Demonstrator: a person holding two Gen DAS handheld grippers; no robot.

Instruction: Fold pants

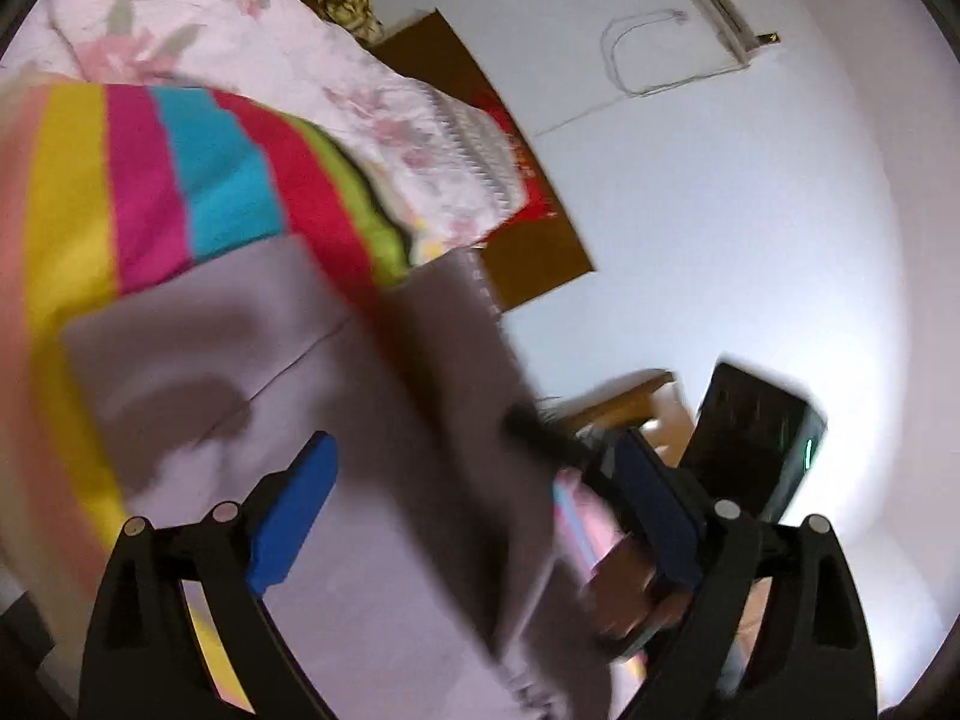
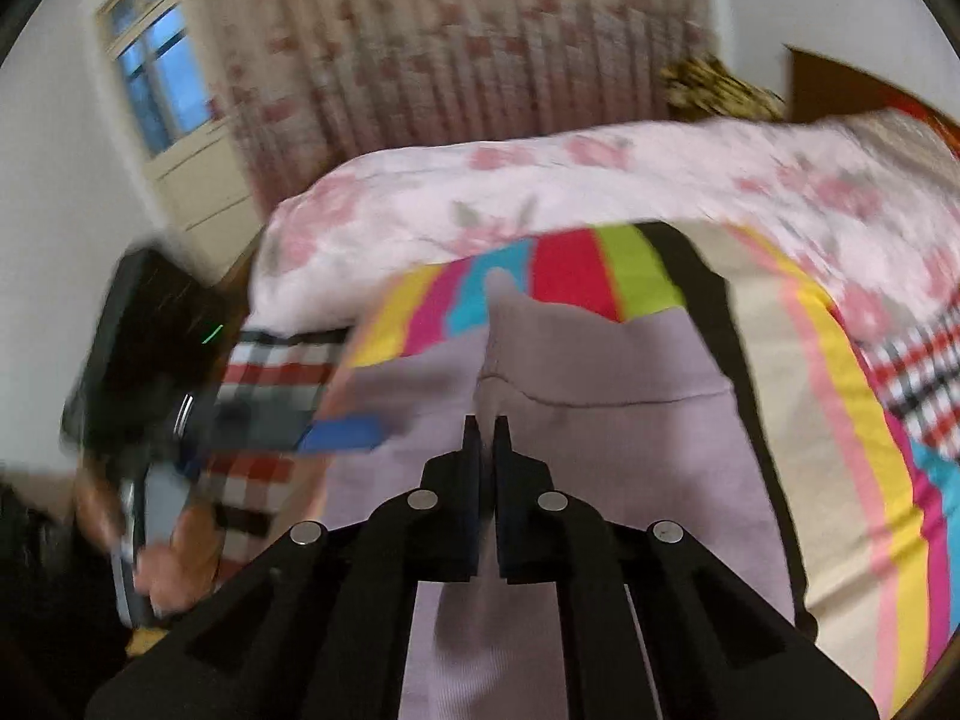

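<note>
Pants (image 2: pixel 600 420) lie on the striped sheet (image 2: pixel 840 420), soft & limp, so pinch at hems/waistband. Your right gripper (image 2: pixel 487 438) is closed, apparently pinching a fabric ridge; left gripper (image 1: pixel 474 516) gapes wide, empty.

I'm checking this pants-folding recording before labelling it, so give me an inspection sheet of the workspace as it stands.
Surface: a bed with a rainbow-striped sheet.
Job's things: mauve pants lie spread on the sheet, one part lifted in the left wrist view.
Clutter: a pink floral quilt bunched at the sheet's far edge; a red checked cloth at the side.
Grippers: left gripper open over the pants; right gripper shut, whether on fabric is unclear.
Cables: a thin wire looped on the wall by the air conditioner.
Surroundings: a window, a floral curtain, a brown headboard, white walls.
</note>
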